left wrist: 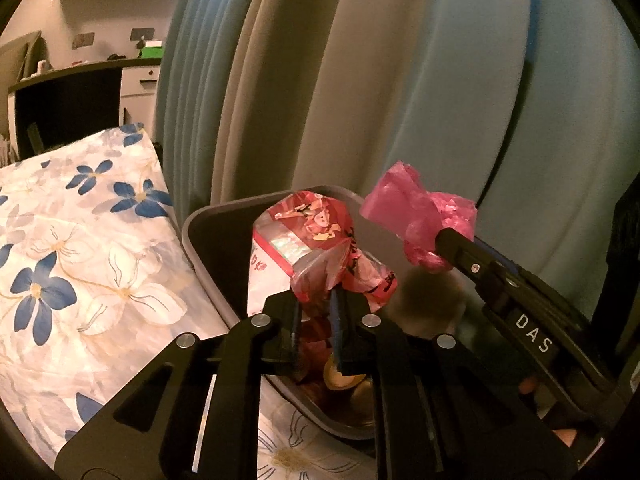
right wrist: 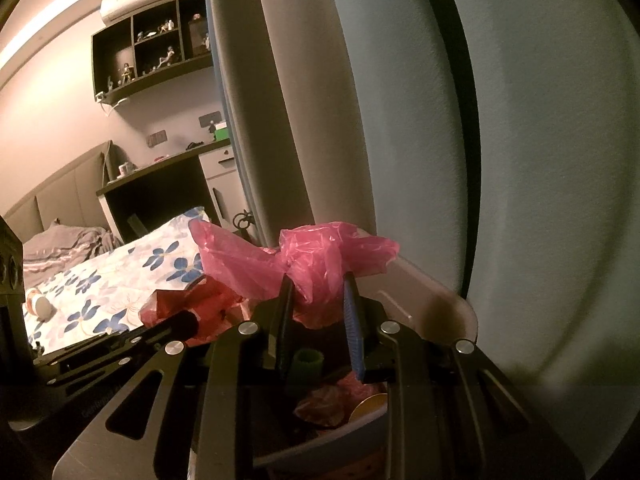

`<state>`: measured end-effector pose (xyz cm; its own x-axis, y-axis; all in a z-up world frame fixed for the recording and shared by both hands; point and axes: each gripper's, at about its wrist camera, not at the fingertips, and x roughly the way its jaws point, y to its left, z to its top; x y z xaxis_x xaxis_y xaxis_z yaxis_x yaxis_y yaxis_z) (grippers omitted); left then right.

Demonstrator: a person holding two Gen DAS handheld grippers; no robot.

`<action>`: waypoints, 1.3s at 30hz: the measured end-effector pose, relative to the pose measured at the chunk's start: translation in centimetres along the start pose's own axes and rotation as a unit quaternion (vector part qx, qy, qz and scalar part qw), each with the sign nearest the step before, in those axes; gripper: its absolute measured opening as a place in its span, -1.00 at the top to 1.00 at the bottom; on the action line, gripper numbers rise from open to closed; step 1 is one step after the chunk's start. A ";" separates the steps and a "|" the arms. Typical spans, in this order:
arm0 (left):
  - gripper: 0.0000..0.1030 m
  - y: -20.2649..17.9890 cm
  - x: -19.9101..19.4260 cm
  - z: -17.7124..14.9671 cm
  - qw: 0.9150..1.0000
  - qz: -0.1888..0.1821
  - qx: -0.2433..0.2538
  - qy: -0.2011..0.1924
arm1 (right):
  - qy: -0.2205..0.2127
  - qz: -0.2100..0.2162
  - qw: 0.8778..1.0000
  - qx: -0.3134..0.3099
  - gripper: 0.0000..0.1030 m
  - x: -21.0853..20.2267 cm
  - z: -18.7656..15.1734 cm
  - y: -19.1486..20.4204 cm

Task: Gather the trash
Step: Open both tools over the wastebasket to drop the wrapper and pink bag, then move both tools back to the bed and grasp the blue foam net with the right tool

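A grey trash bin [left wrist: 208, 236] stands beside the bed, with wrappers and a round lid inside. My left gripper [left wrist: 316, 304] is shut on a crumpled red and silver snack wrapper [left wrist: 316, 248] over the bin. My right gripper [right wrist: 320, 300] is shut on a crumpled pink plastic bag [right wrist: 320, 256] above the bin [right wrist: 424, 292]. In the left wrist view the right gripper [left wrist: 440, 248] comes in from the right with the pink bag [left wrist: 412, 212]. In the right wrist view the left gripper [right wrist: 188, 324] shows at the left with the red wrapper [right wrist: 192, 304].
A bed with a blue-flowered sheet [left wrist: 80, 260] lies left of the bin. Long grey-blue curtains [left wrist: 400, 80] hang right behind it. A small white jar [right wrist: 40, 304] lies on the bed. A desk and wall shelves [right wrist: 160, 52] are further back.
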<state>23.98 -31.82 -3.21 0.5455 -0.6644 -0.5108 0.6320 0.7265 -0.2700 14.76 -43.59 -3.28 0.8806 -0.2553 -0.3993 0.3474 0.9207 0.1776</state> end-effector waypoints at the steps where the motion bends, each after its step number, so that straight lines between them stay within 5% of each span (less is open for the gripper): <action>1: 0.67 0.0 0.0 0.0 1.000 -0.001 0.000 0.000 | 0.000 0.001 1.000 0.000 0.36 0.0 0.0 0.0; 3: 0.59 0.1 0.0 -0.1 1.000 -0.003 -0.001 0.002 | -0.002 0.002 1.000 0.000 0.28 0.0 0.0 -0.2; 7: -0.08 0.6 -0.5 -0.2 1.000 0.008 -0.005 -0.009 | -0.008 0.000 1.000 0.004 0.14 -0.1 0.2 -0.3; 11: -0.48 1.6 -1.4 -0.2 0.999 0.022 -0.023 -0.021 | -0.019 -0.004 1.000 0.008 0.00 -0.8 0.3 -0.4; 16: -0.72 2.5 -3.5 -0.1 0.998 0.034 -0.038 -0.036 | -0.034 -0.005 0.999 0.014 -0.26 -2.0 0.5 -0.5; 22: -0.79 3.0 -7.6 -0.9 0.994 0.087 -0.031 -0.057 | -0.050 -0.001 0.999 0.014 -0.69 -4.2 0.3 0.3; 29: -0.87 5.8 -13.7 -3.0 0.982 0.165 -0.056 -0.072 | -0.043 0.029 0.999 -0.009 -0.82 -5.8 -0.9 3.2; 39: -0.87 13.1 -24.6 -7.8 0.938 0.312 -0.119 -0.089 | -0.019 0.109 0.992 -0.055 -0.86 -7.6 -3.2 10.6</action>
<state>14.50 -4.58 -0.57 0.8650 -0.1001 -0.4916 0.0298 0.9884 -0.1487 10.73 -31.00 -1.26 0.9431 -0.0546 -0.3279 0.1109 0.9816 0.1555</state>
